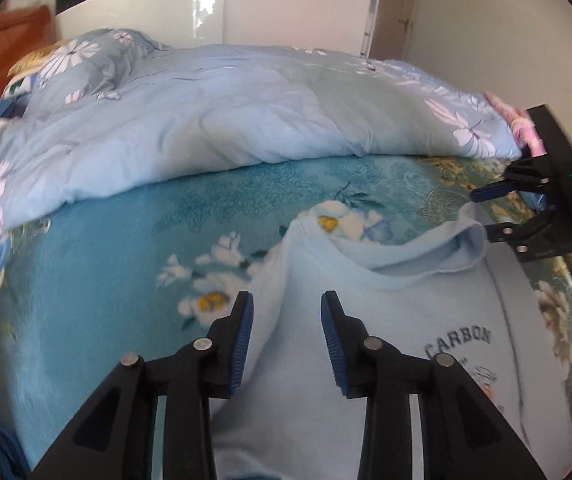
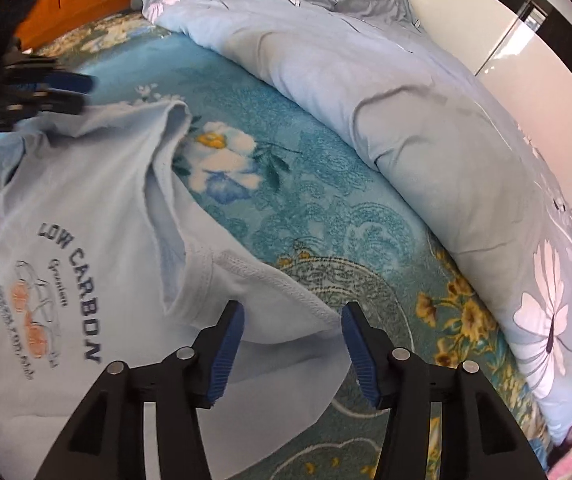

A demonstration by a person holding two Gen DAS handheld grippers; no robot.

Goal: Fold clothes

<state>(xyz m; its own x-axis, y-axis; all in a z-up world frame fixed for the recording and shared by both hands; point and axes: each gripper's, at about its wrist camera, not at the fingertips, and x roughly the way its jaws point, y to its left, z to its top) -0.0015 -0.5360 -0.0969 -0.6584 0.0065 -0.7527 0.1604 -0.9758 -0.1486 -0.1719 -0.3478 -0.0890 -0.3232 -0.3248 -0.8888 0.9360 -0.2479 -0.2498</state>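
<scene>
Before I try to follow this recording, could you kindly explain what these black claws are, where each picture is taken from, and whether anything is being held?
There is no robot arm here: a person holds a two-finger gripper in each hand, and each carries a fisheye camera looking out along its fingers, hence the curved edges.

One picture is from the left gripper, the other from the right gripper. Each also glimpses the other gripper at the frame's edge.

Both look down on a bed. A teal floral blanket covers it, and a rumpled pale blue duvet lies heaped further back. On the blanket lies a light blue T-shirt printed "LOW CARBON".

Both grippers are open and hold nothing. The left one is above the shirt's edge; the right one is above a sleeve.
</scene>
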